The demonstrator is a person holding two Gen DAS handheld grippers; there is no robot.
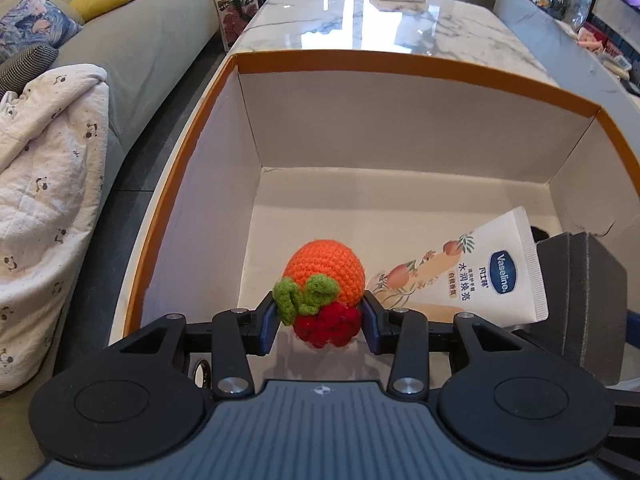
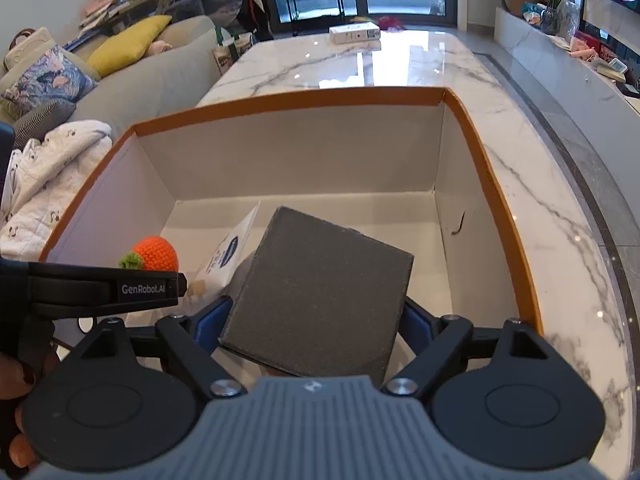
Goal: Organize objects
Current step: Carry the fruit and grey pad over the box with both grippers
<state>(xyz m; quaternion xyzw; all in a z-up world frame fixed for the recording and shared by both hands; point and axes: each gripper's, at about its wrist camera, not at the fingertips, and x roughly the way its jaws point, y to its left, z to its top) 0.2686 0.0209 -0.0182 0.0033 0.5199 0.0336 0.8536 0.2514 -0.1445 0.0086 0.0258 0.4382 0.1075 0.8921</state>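
Right wrist view: orange-rimmed box (image 2: pixel 288 98) holds everything; right gripper (image 2: pixel 316 320) clamps the dark grey block (image 2: pixel 320 288) above a Vaseline tube (image 1: pixel 472 272). Left gripper (image 1: pixel 320 324) pinches the crocheted fruit toy (image 1: pixel 324 288). Dropped, the block could crush the tube.

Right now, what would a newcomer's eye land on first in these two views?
The bright crocheted orange toy clamped in the left gripper over the orange-rimmed box. Beside it, the right gripper holds a dark grey block above a white Vaseline tube.
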